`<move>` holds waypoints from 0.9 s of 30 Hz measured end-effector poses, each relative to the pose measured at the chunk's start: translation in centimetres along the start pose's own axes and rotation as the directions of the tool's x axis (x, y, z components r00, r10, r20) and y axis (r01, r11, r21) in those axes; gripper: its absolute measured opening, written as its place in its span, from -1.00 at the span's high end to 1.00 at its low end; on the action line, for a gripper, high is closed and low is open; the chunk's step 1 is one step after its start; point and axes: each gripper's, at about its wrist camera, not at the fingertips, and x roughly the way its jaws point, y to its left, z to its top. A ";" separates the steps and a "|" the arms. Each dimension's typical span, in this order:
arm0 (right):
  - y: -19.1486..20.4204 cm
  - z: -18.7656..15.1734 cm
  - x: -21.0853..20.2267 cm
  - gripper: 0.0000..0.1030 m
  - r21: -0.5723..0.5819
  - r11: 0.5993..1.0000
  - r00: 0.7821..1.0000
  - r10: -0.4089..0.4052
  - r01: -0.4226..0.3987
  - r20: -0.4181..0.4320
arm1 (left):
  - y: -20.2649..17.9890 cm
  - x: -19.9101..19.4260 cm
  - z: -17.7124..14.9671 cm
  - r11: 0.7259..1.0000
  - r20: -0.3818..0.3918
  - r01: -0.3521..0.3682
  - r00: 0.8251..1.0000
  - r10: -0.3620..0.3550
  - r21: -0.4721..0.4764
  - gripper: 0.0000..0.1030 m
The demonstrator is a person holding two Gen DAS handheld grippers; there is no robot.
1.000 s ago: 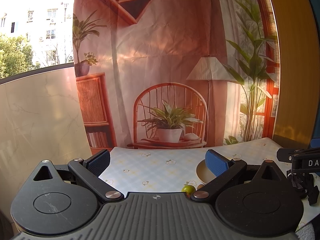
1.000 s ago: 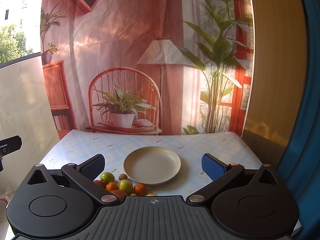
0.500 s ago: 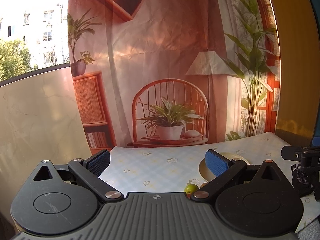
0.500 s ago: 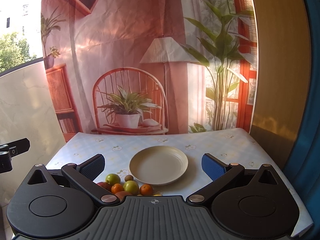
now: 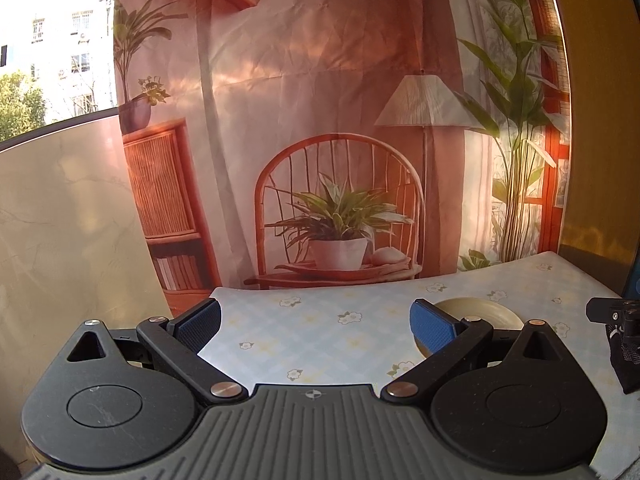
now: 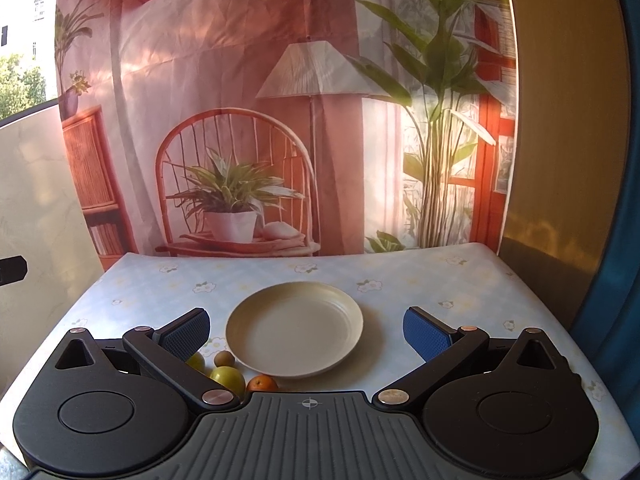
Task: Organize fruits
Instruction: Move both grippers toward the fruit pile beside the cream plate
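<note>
A cream plate (image 6: 294,330) stands empty on the flowered tablecloth, straight ahead of my right gripper (image 6: 306,334), which is open and empty above the table's near edge. Small fruits lie left of the plate, partly hidden by the gripper: a green one (image 6: 228,378), an orange one (image 6: 262,383), a small brown one (image 6: 223,358) and another green one (image 6: 197,361). My left gripper (image 5: 316,328) is open and empty over the table's left part. The plate (image 5: 480,312) shows behind its right finger; no fruit shows there.
The table (image 6: 460,280) carries a pale checked cloth with flowers. A printed backdrop (image 6: 240,120) hangs right behind it. A marble panel (image 5: 60,240) stands to the left, a wooden panel (image 6: 560,140) to the right. The right gripper's body (image 5: 616,320) shows at the left view's right edge.
Both grippers have moved forward over the table, staying open. The plate looks nearer in the right view. The green fruit has dropped out of the left view.
</note>
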 end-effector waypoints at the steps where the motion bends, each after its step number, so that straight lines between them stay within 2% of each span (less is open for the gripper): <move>1: 0.3 -0.2 0.5 -1.00 -0.018 1.000 1.000 -0.006 0.006 0.000 | 0.1 0.4 -0.1 1.000 -0.002 0.003 1.000 -0.003 0.001 -0.97; 5: 0.9 -0.4 1.6 -1.00 -0.069 0.997 0.998 0.040 -0.037 0.041 | -0.1 2.1 -0.3 1.000 -0.022 0.018 1.000 -0.017 0.018 -0.97; 10: 1.7 -0.6 3.0 -1.00 -0.125 0.992 0.997 -0.003 0.013 0.078 | -0.2 3.6 -0.8 1.000 -0.025 0.001 1.000 0.000 0.010 -0.96; 14: 1.7 -1.1 3.9 -1.00 -0.139 0.990 0.996 0.011 0.002 0.092 | -0.6 4.4 -1.1 0.998 0.019 -0.037 0.999 0.036 0.060 -0.91; 18: 1.4 -1.5 4.8 -1.00 -0.118 0.993 0.996 0.020 -0.010 0.087 | -0.8 5.5 -0.9 0.996 -0.009 -0.019 1.000 0.020 0.093 -0.91; 21: 0.8 -1.7 5.3 -1.00 -0.096 0.993 0.994 0.072 -0.063 0.087 | -0.4 6.3 -0.6 0.998 -0.029 0.033 0.999 -0.031 0.060 -0.84; 25: 0.4 -2.0 6.2 -1.00 -0.097 0.994 0.996 0.064 -0.057 0.068 | 0.0 7.6 -0.7 0.998 -0.064 0.058 0.996 -0.059 -0.012 -0.82; 27: 0.1 -2.3 6.7 -1.00 -0.092 0.994 0.996 0.069 -0.064 0.052 | 0.7 8.2 -1.1 0.992 -0.060 0.084 0.994 -0.089 -0.092 -0.82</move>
